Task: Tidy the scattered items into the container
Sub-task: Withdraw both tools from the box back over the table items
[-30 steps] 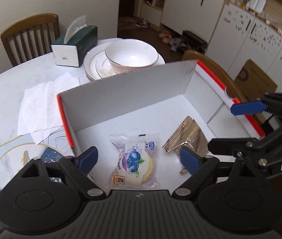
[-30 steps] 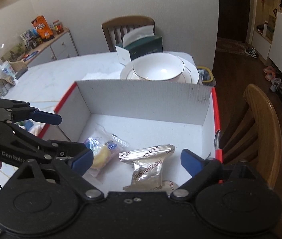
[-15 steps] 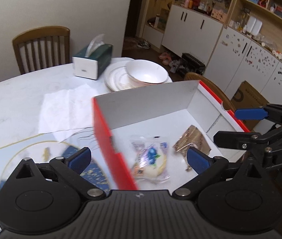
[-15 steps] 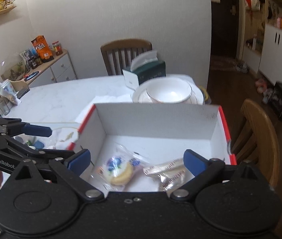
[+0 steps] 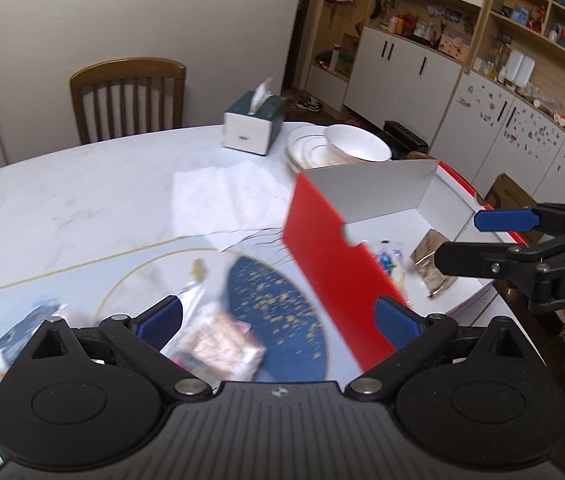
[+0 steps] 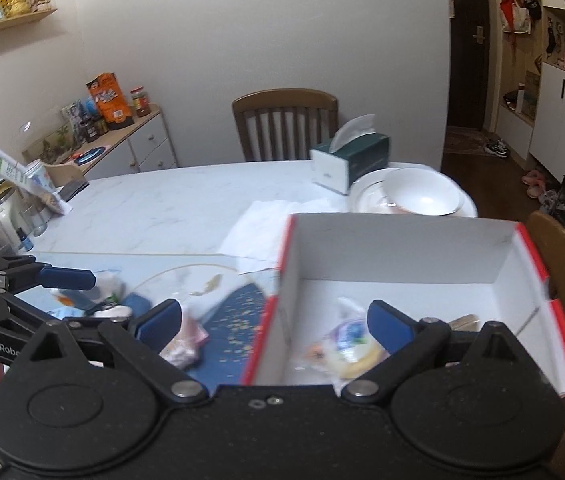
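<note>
Left of the scene: loose snack packets [image 5: 218, 344] lie blurred on the blue-patterned table top [image 5: 278, 308], outside the box and not yet tidied.
Left gripper [image 5: 278, 322]: jaws spread wide with nothing between the pads; a second ago it hung over the box floor, and it has since swung out across the red wall to sit above those packets.
Container: the red-and-white box [image 6: 402, 256] stands at the table's right side, beside a stack of white dishes [image 6: 422, 196].
Inside the box: a blueberry-print packet [image 6: 346, 344] and a foil packet [image 5: 430, 260] rest on the white floor, where they lay a second ago.
Right gripper [image 6: 274, 326]: jaws finished opening within the last second and hold nothing; it has pulled back, straddling the box's left wall.
Meaning: two items appear delivered, and both hands look headed for the next pickup.
</note>
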The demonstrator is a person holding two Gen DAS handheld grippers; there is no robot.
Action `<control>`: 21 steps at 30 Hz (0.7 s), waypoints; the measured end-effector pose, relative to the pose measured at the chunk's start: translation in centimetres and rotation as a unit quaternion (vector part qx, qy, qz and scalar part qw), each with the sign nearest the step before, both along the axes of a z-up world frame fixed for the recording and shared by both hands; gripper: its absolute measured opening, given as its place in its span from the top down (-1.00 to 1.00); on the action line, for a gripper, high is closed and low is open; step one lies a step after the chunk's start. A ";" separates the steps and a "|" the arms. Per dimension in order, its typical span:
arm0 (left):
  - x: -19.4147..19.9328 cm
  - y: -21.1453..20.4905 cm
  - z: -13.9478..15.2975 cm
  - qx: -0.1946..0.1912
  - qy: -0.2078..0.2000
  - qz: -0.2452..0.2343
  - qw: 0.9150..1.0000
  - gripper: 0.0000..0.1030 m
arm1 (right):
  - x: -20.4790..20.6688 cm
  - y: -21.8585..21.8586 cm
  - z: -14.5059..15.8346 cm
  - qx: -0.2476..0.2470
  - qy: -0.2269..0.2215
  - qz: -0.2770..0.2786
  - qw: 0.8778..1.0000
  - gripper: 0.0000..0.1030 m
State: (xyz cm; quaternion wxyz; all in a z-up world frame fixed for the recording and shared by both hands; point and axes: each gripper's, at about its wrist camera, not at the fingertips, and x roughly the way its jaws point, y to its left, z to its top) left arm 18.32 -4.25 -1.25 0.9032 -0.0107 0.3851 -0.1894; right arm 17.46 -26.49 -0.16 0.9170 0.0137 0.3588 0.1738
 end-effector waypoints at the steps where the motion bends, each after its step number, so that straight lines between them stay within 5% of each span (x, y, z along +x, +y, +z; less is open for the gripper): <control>1: -0.2 0.8 -0.2 -0.004 0.002 -0.001 1.000 -0.99 | -0.1 0.7 -0.1 0.001 0.002 0.001 1.000 -0.93; 21: -3.3 13.6 -4.3 0.030 0.001 0.037 0.999 -0.99 | -0.6 11.6 -3.8 -0.024 0.040 0.027 0.999 -0.92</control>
